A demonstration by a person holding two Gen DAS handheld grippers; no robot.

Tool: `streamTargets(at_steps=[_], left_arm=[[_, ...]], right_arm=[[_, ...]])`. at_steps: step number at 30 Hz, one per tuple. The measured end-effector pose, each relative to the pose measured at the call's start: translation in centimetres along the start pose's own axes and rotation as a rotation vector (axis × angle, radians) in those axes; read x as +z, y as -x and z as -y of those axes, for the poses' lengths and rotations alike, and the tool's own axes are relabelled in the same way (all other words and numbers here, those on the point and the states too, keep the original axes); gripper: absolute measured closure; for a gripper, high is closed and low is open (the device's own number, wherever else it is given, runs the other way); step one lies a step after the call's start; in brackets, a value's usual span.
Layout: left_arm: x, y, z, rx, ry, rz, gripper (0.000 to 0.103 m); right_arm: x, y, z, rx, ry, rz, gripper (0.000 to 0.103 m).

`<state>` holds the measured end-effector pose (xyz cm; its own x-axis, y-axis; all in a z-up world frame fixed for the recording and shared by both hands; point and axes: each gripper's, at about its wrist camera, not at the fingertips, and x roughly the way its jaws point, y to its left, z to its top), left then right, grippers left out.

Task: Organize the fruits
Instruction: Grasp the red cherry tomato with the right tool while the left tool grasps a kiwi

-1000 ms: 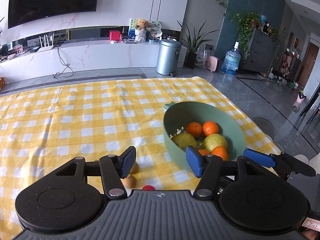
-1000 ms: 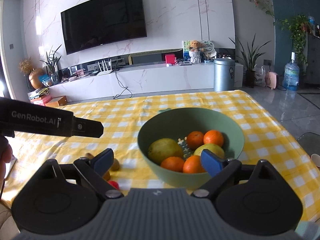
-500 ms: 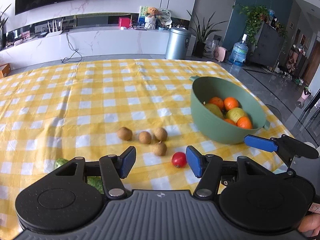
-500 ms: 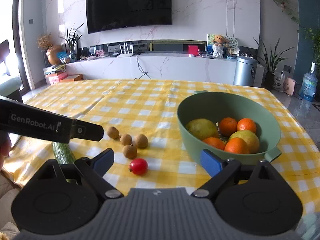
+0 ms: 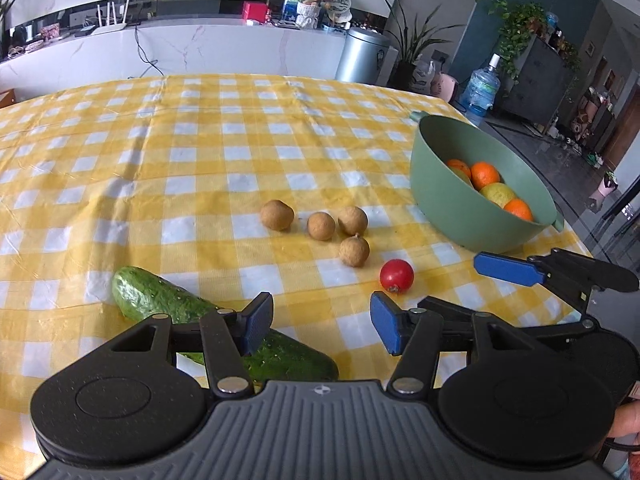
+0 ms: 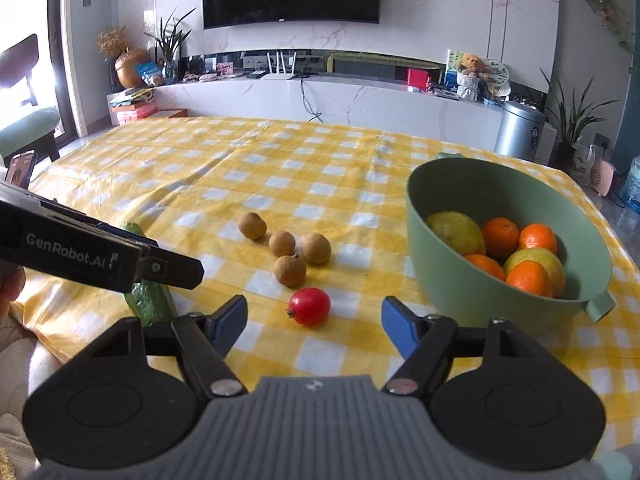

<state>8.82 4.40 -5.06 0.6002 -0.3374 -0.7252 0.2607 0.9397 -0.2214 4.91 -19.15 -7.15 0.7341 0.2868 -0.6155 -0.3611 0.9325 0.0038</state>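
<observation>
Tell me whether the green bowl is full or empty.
Partly full. The green bowl holds oranges and yellow-green fruit in its lower half, well below the rim; its far inner wall shows bare.

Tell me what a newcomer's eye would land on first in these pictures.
The green bowl of oranges and yellow-green fruit, at the right of the yellow checked tablecloth, draws the eye first. Next is the red tomato, lying just beyond the open right hand-held gripper, with four brown fruits behind it. A cucumber lies partly under the open left hand-held gripper.
</observation>
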Motion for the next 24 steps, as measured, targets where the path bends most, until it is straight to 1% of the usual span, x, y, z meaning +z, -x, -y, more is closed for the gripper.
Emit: streamTargets(at_steps=[4,8,15,18,21,24], left_arm=[[-0.3,-0.5,0.3,-0.021,-0.032,-0.011,0.043],[-0.5,-0.8,0.6,-0.022,-0.065,-0.015,0.047],[0.0,-1.2,0.1,-0.021,-0.047,0.01,0.05],[0.2,-1.5,0.1,-0.021,-0.039,0.017,0.051],[0.6,-1.8,0.3,-0.024,-0.04,0.024,0.053],[0.9,-2.3,0.5,-0.026,-0.042,0.025,0.056]], right_arm=[[0.1,-0.8,-0.1,0.007,0.0,-0.025,0.045],[0.3,-1.7,0.0,0.017,-0.01,-0.042,0.052],[0.8,-3.4,0.2,0.033,-0.052,-0.061,0.056],[1.0,-4.3,0.3,0.037,-0.064,-0.078,0.061],[1.0,-5.0,0.5,0.034,-0.082,-0.097,0.062],[1.0,-5.7,0.8,0.038,-0.105,-0.116,0.068]])
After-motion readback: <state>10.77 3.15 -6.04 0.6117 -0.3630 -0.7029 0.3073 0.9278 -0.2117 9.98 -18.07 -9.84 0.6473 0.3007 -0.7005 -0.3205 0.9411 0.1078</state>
